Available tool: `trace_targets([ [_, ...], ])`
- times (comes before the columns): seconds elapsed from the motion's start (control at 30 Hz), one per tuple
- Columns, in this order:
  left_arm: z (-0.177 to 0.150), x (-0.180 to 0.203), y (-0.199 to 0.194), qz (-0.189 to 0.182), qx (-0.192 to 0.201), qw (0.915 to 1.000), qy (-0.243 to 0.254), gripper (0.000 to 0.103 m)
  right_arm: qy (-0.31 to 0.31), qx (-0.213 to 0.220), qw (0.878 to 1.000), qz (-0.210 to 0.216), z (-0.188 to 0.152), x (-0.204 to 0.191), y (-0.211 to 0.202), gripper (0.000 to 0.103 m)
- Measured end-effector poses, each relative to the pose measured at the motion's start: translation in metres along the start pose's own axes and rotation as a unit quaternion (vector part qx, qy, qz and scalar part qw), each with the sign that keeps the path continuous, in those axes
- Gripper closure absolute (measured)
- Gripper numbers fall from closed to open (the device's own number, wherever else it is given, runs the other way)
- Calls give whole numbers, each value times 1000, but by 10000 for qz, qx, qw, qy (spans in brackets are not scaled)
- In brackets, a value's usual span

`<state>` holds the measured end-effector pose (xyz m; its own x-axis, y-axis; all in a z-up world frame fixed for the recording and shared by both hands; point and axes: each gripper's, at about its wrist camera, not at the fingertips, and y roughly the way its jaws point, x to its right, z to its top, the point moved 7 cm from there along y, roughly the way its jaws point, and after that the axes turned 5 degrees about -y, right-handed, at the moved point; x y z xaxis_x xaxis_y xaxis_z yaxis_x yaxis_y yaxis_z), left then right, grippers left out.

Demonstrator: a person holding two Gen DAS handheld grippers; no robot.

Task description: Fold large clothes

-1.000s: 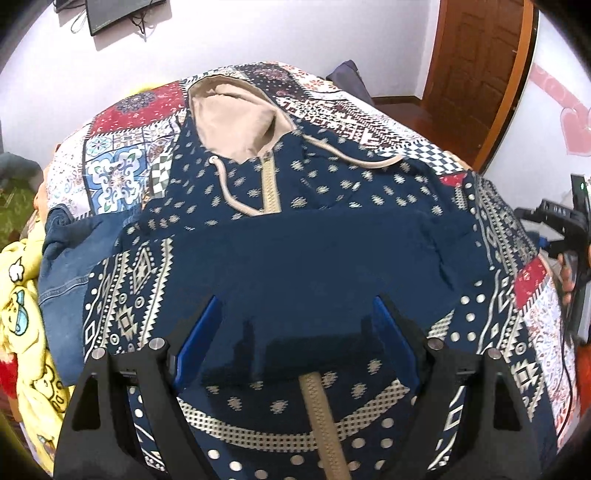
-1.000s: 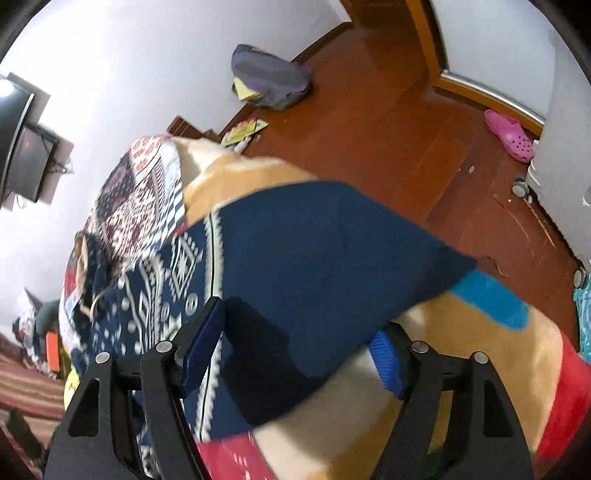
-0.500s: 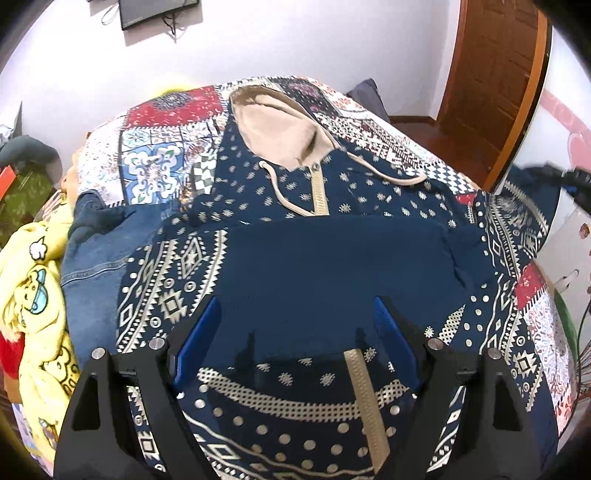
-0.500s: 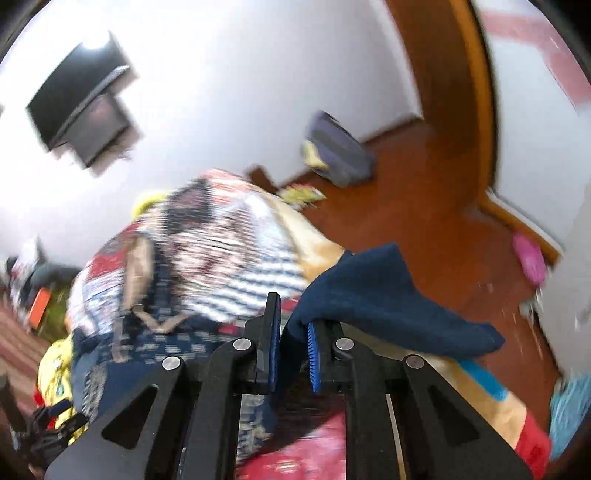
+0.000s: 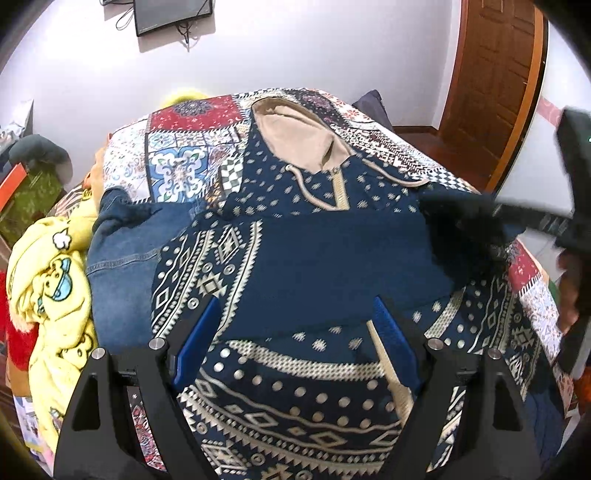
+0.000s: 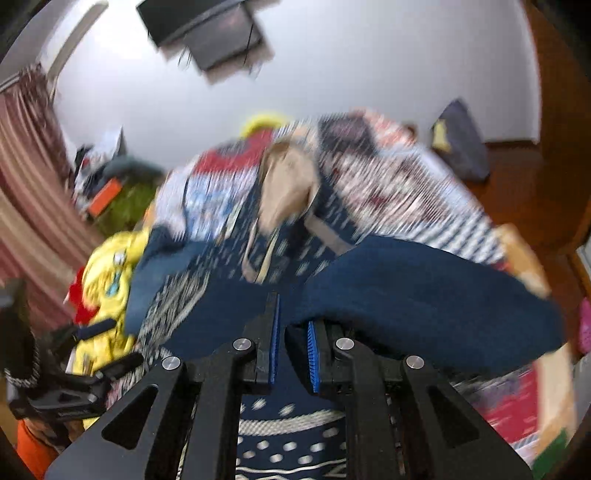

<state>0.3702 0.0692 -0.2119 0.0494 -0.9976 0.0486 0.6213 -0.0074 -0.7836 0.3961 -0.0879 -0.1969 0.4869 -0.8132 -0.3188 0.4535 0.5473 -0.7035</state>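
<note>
A navy patterned hoodie point(image 5: 332, 258) with a beige hood point(image 5: 295, 136) lies spread on the bed, one sleeve folded across its chest. My left gripper point(image 5: 295, 325) hangs open and empty above the hoodie's lower front. My right gripper point(image 6: 291, 325) is shut on the hoodie's other navy sleeve point(image 6: 424, 295) and holds it lifted over the hoodie's right side. In the left wrist view the right gripper point(image 5: 472, 214) shows blurred at the right with that sleeve.
A patchwork quilt point(image 5: 184, 166) covers the bed. A denim garment point(image 5: 122, 258) and a yellow cartoon blanket point(image 5: 48, 280) lie at the left. A brown door point(image 5: 491, 74) stands at the right and a wall screen point(image 5: 170, 14) is on the wall behind.
My right gripper shut on the sleeve at the bed's right edge, lifted it and swung it left over the hoodie. My left gripper drew back a little and stayed open.
</note>
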Motion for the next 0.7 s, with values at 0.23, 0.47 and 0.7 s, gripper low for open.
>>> trace_targets([
  [0.23,-13,-12,-1,74,-160,9998,32,20,198,-866,9960,36,-39,-4,39,91],
  [0.47,-4,17,-8,-20,-90,9994,319,20,327,-1117,9921,471,-50,2,1,73],
  [0.7,31,93,-9,-394,67,9946,960,20,140,-354,9980,-508,-48,54,-82,63],
])
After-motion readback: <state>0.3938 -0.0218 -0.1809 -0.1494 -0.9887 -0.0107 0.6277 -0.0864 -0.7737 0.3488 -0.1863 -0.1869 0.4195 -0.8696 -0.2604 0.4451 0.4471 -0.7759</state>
